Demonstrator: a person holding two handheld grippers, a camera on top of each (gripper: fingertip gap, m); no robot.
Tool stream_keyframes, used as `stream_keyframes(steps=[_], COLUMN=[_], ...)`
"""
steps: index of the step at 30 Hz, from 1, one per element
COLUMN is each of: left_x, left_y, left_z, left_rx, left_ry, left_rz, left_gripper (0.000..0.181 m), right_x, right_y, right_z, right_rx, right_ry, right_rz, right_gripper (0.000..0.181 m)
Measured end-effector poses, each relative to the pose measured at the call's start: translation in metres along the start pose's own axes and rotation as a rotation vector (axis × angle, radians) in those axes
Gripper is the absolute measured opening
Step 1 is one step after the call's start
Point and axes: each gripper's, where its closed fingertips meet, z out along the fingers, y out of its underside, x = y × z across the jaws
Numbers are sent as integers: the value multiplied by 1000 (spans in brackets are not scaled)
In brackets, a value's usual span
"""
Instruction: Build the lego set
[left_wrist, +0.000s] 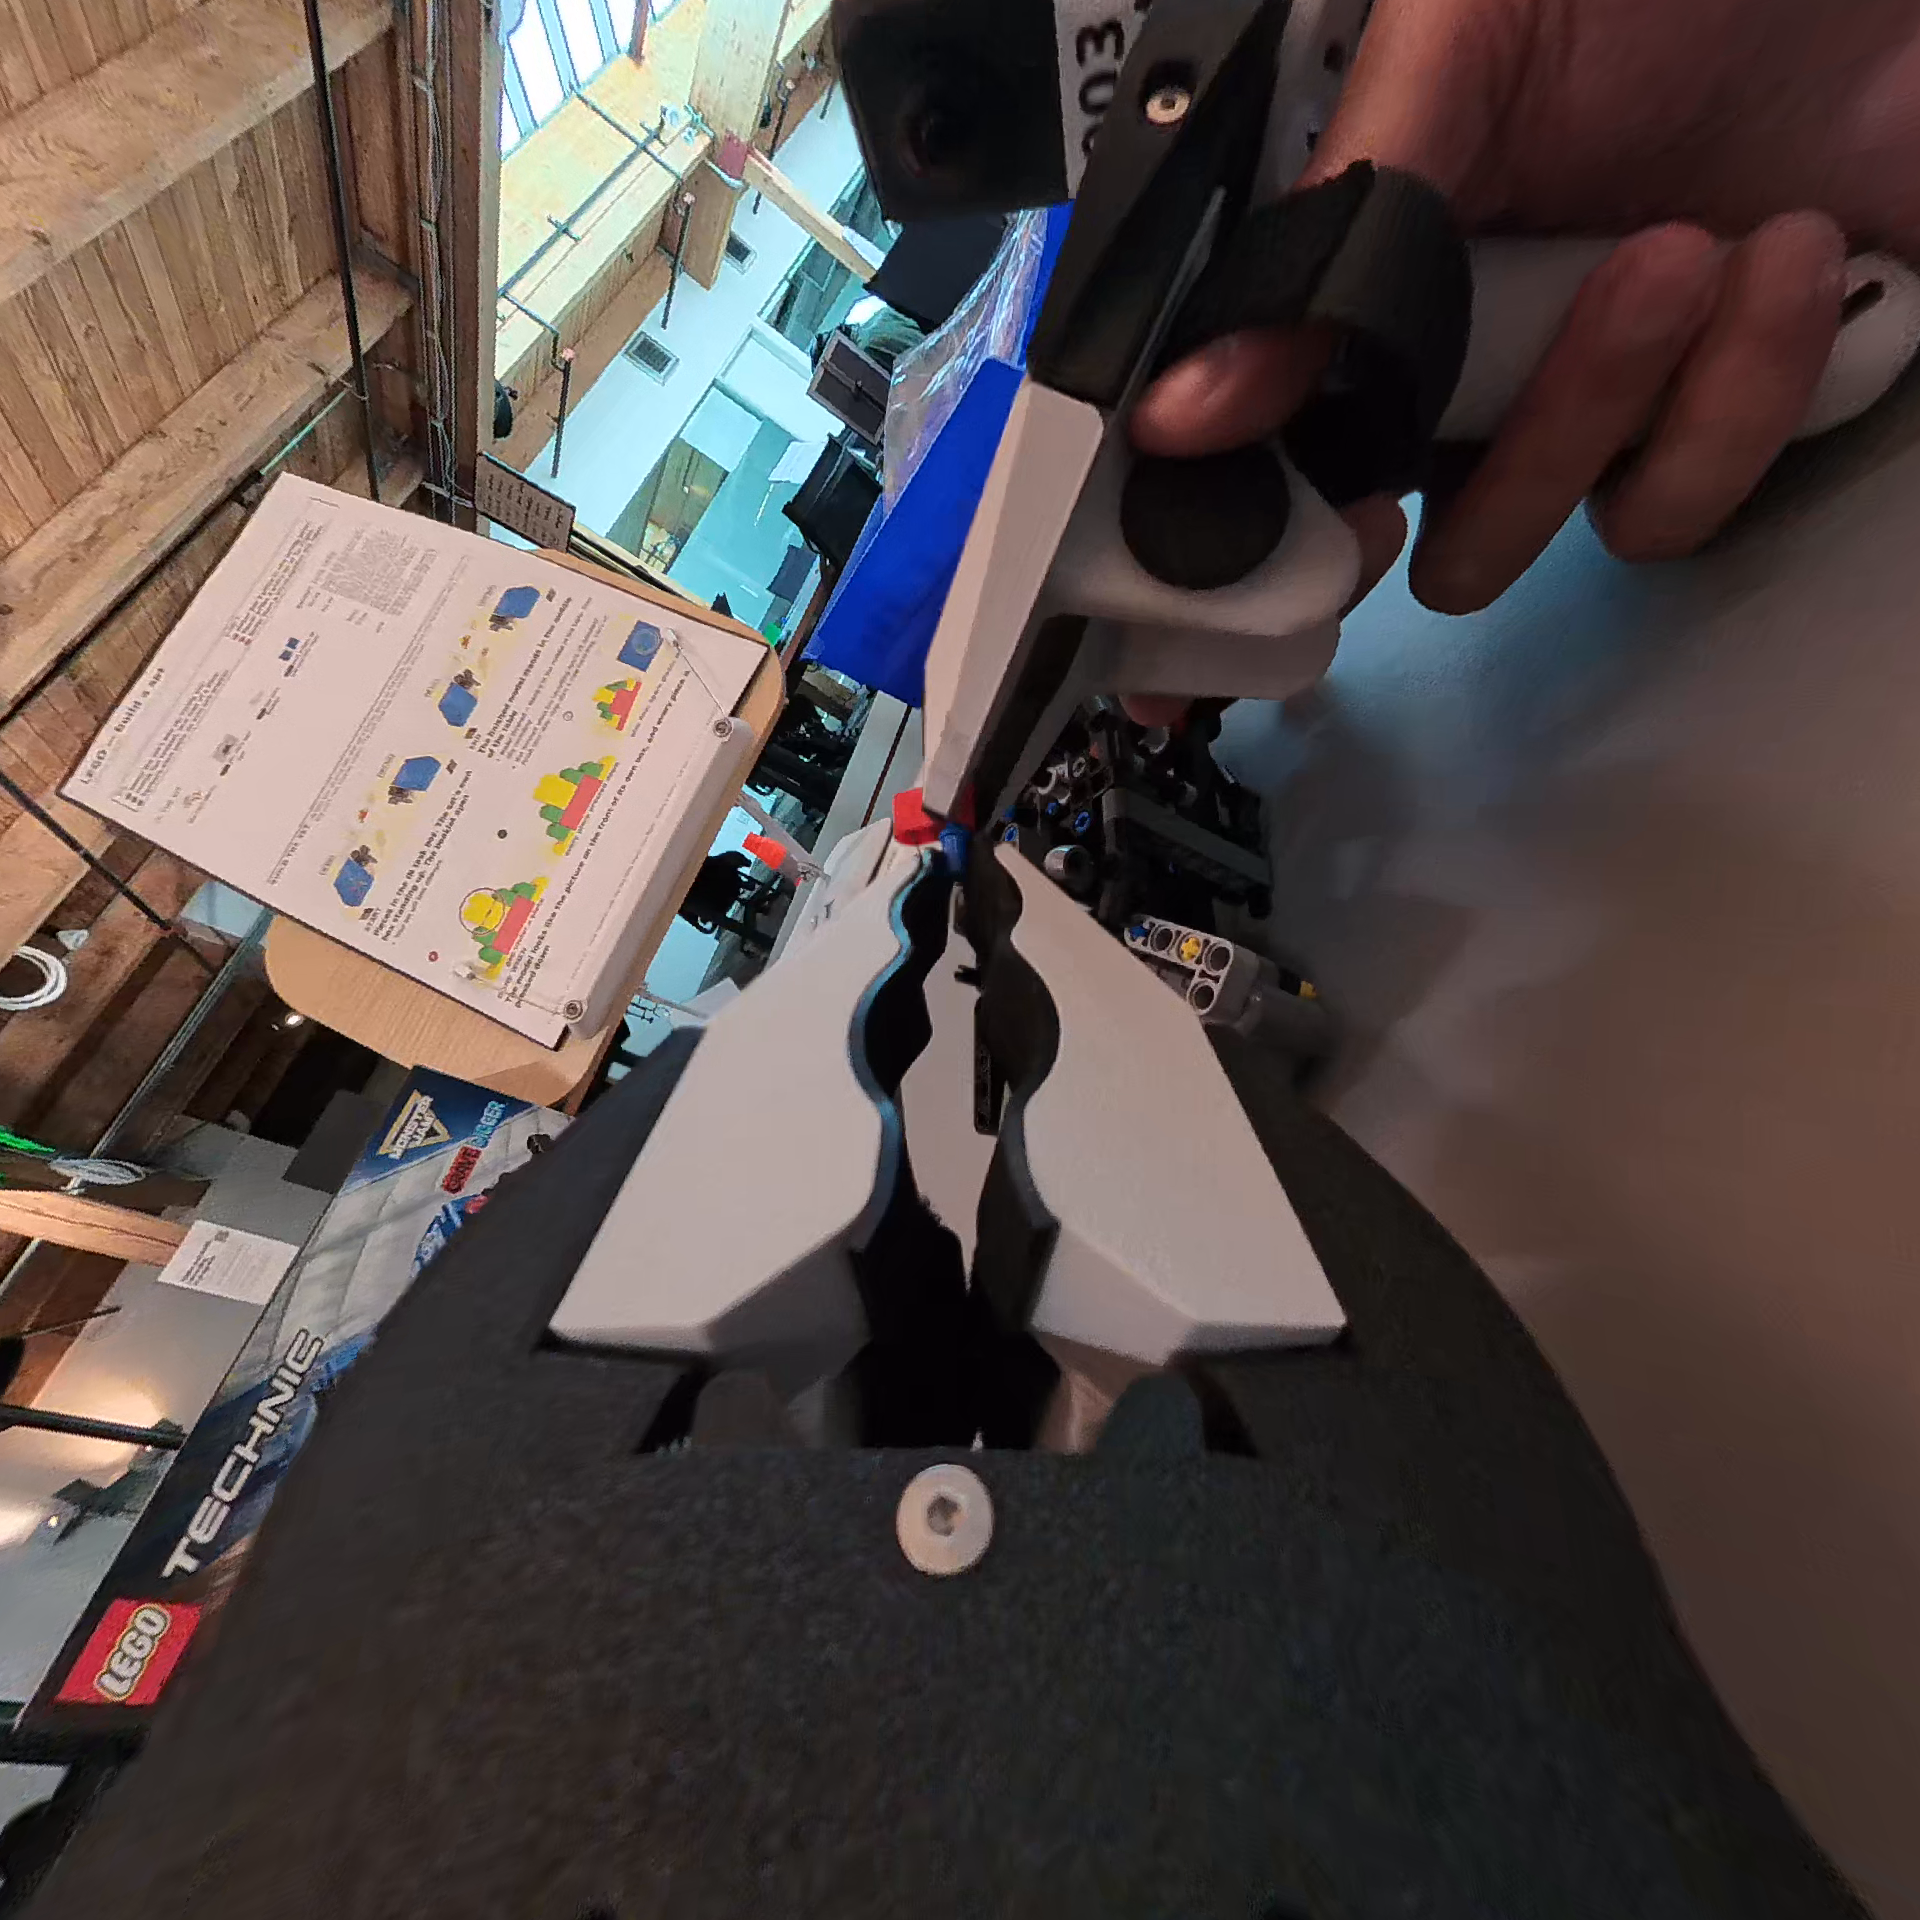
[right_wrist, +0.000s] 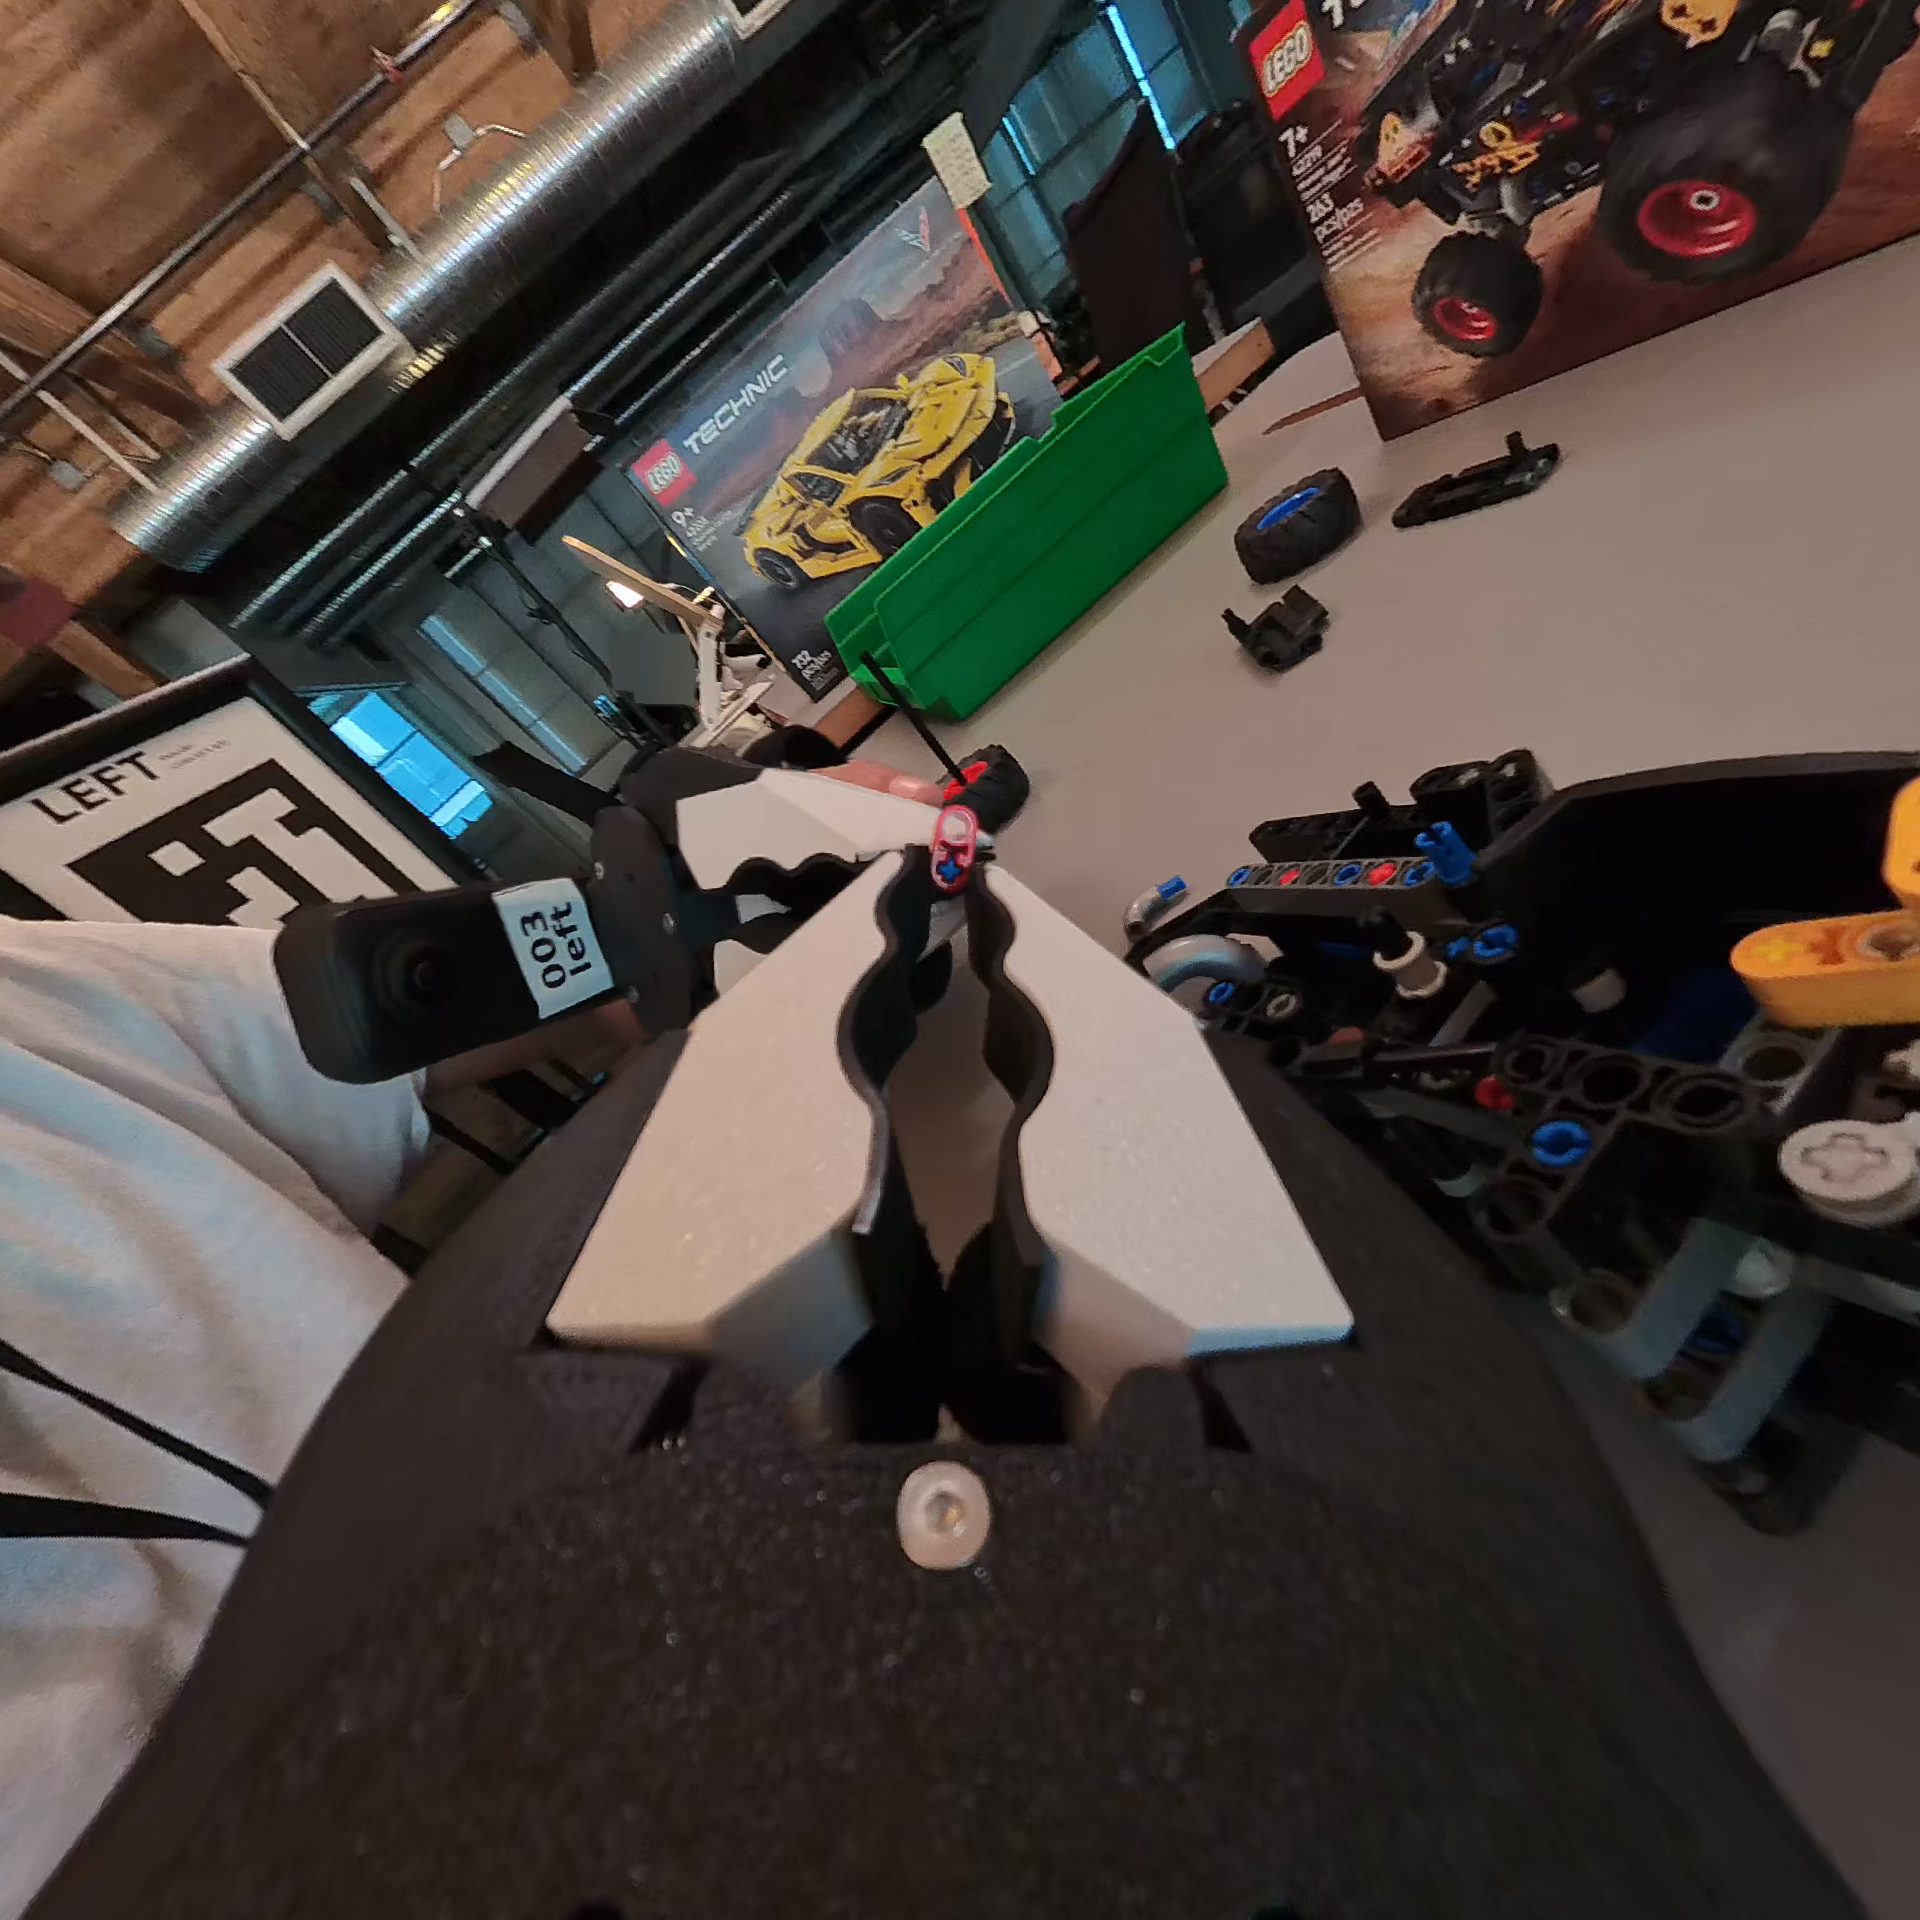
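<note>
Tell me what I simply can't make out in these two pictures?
- Left wrist view: whether the left tool actually pinches the dark strip between its fingers; their dark pads hide the contact.
- Right wrist view: the small red piece pinched in the right tool is too small to identify.
- Right wrist view: the black frame is cut off by the right edge.
</note>
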Motion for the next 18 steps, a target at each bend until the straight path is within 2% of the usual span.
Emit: stream_keyframes(steps=[12,15,18], left_x=[0,1,2], left_y=[-1,-3,-3], left_z=[-2,-4,-3], left_rx=[20,26,20], left_ry=[2,-20,-30], left_rz=[12,71,115], left_gripper=[3,3,3], right_x=[-2,-5,-4], right_y=[0,2,3], right_z=[0,-1,-2], right_rx=[5,-25,-32], right_ry=[-13,-75,-70], right_rz=[-2,81,80], right_gripper=[7,7,7])
